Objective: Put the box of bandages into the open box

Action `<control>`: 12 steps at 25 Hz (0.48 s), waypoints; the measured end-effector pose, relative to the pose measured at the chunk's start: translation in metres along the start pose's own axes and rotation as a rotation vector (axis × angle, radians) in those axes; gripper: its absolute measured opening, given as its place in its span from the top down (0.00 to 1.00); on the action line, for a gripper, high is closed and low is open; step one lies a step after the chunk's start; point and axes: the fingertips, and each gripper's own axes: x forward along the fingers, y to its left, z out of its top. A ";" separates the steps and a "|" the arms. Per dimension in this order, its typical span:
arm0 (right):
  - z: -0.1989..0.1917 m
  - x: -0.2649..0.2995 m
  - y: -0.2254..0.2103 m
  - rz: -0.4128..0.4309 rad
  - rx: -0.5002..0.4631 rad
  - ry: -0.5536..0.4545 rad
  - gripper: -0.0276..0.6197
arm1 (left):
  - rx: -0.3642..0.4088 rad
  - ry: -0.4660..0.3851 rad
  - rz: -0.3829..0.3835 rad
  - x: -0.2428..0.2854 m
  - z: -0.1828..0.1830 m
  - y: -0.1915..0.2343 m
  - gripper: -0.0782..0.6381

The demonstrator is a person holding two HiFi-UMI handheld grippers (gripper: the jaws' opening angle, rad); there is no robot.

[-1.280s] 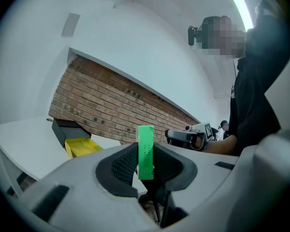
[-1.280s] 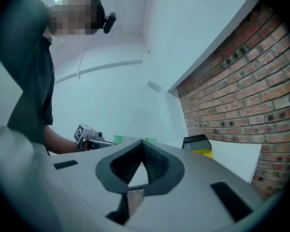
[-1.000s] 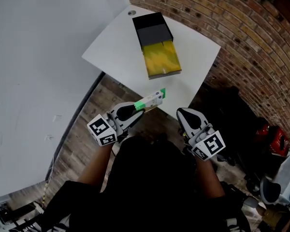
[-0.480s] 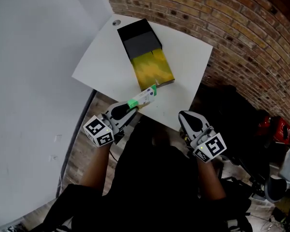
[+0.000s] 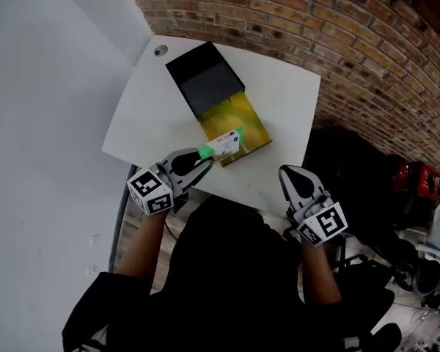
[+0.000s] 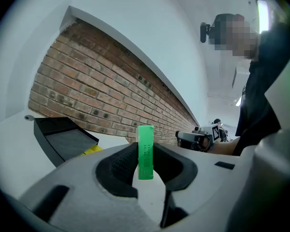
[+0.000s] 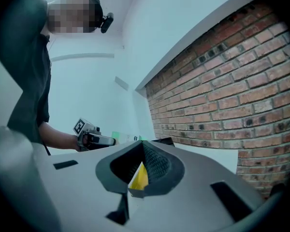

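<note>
The bandage box [image 5: 222, 143], white with a green end, sticks out of my left gripper [image 5: 205, 155], which is shut on it. In the head view its far end overlaps the near corner of the open box [image 5: 238, 119]; how high it hangs above the yellow inside I cannot tell. The open box's black half [image 5: 204, 85] lies farther back on the white table [image 5: 279, 101]. In the left gripper view the green end [image 6: 145, 149] stands upright between the pads. My right gripper [image 5: 293, 176] hovers at the table's near right edge, shut and empty.
A brick wall [image 5: 337, 42] runs behind and to the right of the table. A round cable hole [image 5: 160, 50] sits in the far left corner. Dark furniture and a red thing [image 5: 409, 182] stand on the floor to the right. A white wall [image 5: 44, 123] is on the left.
My left gripper has carried the bandage box forward from the table's near edge to the open box's near corner. The right gripper has kept its place by the near edge.
</note>
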 end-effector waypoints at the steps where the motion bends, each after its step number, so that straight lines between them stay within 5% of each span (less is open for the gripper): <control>1: 0.003 0.007 -0.001 -0.016 0.001 -0.004 0.95 | -0.002 0.010 -0.013 0.000 0.004 0.009 0.76; 12: 0.008 0.053 -0.018 -0.193 0.005 -0.010 0.95 | -0.040 0.175 -0.167 0.016 0.006 0.076 0.76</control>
